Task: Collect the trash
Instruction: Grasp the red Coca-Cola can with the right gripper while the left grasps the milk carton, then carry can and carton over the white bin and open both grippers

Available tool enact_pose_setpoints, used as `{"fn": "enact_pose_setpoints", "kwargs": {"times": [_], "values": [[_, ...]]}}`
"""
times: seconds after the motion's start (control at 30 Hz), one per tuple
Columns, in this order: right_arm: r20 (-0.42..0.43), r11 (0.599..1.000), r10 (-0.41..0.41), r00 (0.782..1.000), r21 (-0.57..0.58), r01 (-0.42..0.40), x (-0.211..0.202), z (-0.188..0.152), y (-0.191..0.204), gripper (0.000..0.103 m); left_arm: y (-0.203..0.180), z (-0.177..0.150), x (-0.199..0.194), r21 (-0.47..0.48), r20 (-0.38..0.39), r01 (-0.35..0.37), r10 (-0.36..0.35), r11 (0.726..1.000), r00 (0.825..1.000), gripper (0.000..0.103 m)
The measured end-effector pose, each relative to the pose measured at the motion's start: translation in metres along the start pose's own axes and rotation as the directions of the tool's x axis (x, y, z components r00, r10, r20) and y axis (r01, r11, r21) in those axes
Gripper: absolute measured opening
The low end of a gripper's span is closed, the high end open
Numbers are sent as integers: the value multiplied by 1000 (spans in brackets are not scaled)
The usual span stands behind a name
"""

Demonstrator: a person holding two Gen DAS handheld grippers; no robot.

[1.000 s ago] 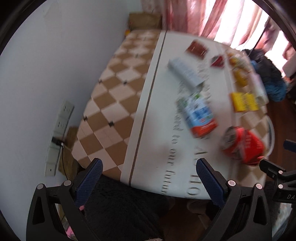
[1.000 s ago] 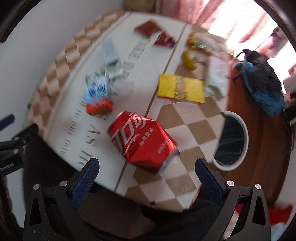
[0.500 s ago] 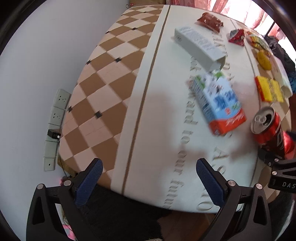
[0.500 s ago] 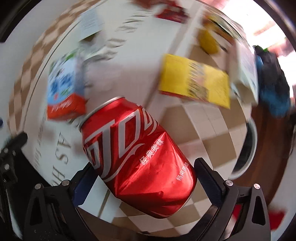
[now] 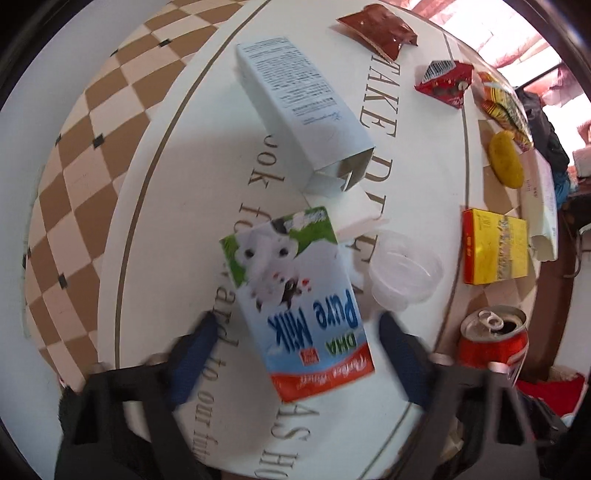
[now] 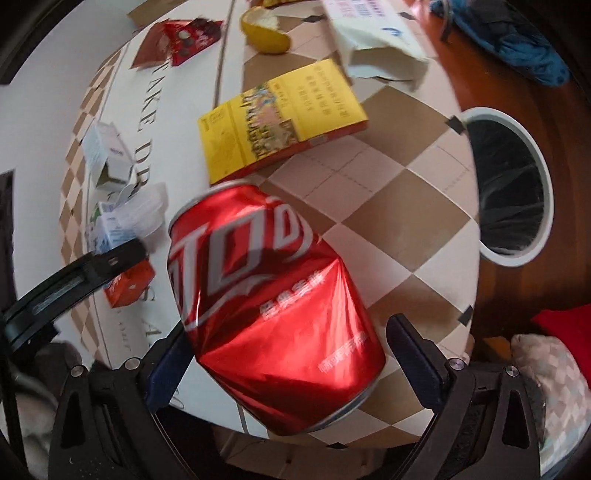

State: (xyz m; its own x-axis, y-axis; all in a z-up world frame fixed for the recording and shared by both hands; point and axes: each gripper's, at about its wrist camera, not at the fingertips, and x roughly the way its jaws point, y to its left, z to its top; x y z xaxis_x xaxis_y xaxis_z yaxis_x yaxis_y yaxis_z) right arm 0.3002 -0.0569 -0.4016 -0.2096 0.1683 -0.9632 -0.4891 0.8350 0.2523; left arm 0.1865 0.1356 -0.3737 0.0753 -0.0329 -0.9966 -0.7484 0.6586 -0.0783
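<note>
Here, left gripper (image 5: 295, 354) spread wide around the milk carton (image 5: 295, 299), blue pads (image 5: 194, 354) on either side and apart from its walls; nothing clamped. Carton flat on the table (image 5: 147, 229), red end toward the camera, green end away. Just beyond the carton, a white box (image 5: 299, 107) with one end torn open, lying flat. Touching or just beside the carton's right edge, a clear plastic cup (image 5: 406, 269); contact hard to confirm. Further right, a yellow box (image 5: 495, 251), flat, well apart from the carton. At the far edge, a brown sachet (image 5: 376, 29), a red wrapper (image 5: 443, 81) and a yellow peel (image 5: 506, 158). In the right wrist view, right gripper (image 6: 288, 362) also spread, red can (image 6: 266, 302) lying on its side between the fingers. Can dented, open top pointing away, base toward the camera. Left pad (image 6: 166, 369) at or against the can wall; right pad clearly apart from it, so no grip closed. Can near the table's edge on the checked pattern, just below the yellow box. Off the table to the right, a white-rimmed bin (image 6: 517, 184) with a dark liner, on the brown floor. Left gripper's arm visible at the left border, over the carton.
</note>
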Motion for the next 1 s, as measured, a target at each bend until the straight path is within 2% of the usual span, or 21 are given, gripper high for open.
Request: {"fn": "enact_pose_setpoints", "kwargs": {"times": [0.03, 0.07, 0.13, 0.33, 0.47, 0.53, 0.6, 0.63, 0.67, 0.8, 0.87, 1.0], "values": [[-1, 1000, -8, 1000, -29, 8, 4, 0, 8, 101, -1, 0, 0, 12, 9, -6, 6, 1000, 1000, 66], [-5, 998, -20, 1000, -52, 20, 4, 0, 10, 101, -1, -1, -2, 27, 27, -10, 9, 1000, 1000, 55], [-12, 995, -48, 999, -93, 46, -11, 6, 21, 101, 1, -2, -7, 61, 58, -35, 32, 997, 998, 54], [-21, 978, -107, 994, -181, 101, -1, 7, 41, 101, 17, -29, -19, 162, 72, -85, 74, 983, 995, 51], [14, 974, -138, 990, -182, 138, 4, 3, 51, 101, 33, -38, -14, 182, 77, -103, 91, 978, 993, 51], [43, 971, -166, 985, -169, 170, 3, -1, 54, 96, 37, -36, -6, 172, 70, -114, 103, 979, 992, 51], [66, 964, -205, 976, -161, 214, 4, -3, 62, 80, 46, -30, 3, 151, 64, -93, 84, 984, 994, 51], [81, 961, -216, 973, -157, 227, 1, -7, 62, 81, 52, -26, 4, 137, 74, -85, 76, 987, 994, 51], [80, 965, -206, 975, -151, 216, 0, -9, 61, 81, 54, -26, 3, 133, 84, -88, 78, 987, 993, 47], [89, 971, -194, 977, -122, 204, -4, -27, 53, 80, 63, -31, -14, 135, 128, -87, 70, 987, 989, 46], [104, 977, -171, 980, -107, 182, -10, -40, 42, 80, 64, -40, -26, 148, 173, -105, 79, 983, 982, 46], [163, 990, -113, 980, -70, 125, -25, -59, 48, 80, 65, -60, -57, 157, 261, -139, 95, 978, 961, 46]]}}
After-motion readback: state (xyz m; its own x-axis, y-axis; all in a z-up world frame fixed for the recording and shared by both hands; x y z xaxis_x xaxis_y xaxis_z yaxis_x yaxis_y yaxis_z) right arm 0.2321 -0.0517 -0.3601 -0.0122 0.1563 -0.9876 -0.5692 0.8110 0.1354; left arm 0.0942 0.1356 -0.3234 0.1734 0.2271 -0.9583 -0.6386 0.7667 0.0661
